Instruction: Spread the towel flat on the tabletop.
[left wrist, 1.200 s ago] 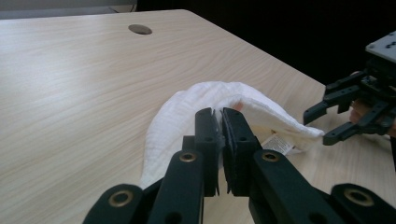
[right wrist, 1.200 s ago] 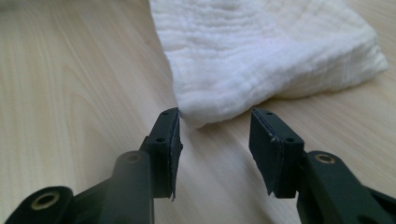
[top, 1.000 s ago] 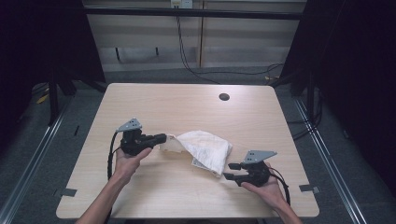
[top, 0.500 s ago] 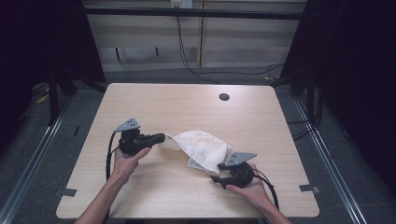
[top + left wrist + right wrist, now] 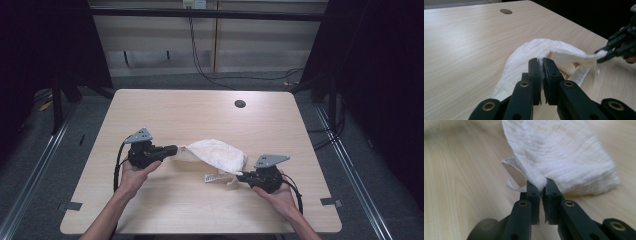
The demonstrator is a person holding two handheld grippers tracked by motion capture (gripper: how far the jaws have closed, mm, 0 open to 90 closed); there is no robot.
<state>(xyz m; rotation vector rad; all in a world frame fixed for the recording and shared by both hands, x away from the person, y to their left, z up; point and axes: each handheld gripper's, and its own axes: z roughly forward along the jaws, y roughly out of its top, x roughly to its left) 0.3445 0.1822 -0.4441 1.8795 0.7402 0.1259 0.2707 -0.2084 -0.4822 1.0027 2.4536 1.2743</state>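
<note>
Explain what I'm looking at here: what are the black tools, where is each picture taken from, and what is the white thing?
A person stands at a wooden table, holding a two-jawed claw tool in each hand. The wide picture comes from a fixed camera above; the other two come from cameras riding on each tool. The left claw and the right claw each pinch one end of a crumpled white cloth, which has a label strip underneath. A dark round hole sits near the table's far edge.

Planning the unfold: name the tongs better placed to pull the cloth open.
Right. The right tongs pinch the white cloth's near corner with bare table alongside; the left tongs anchor the opposite end.
</note>
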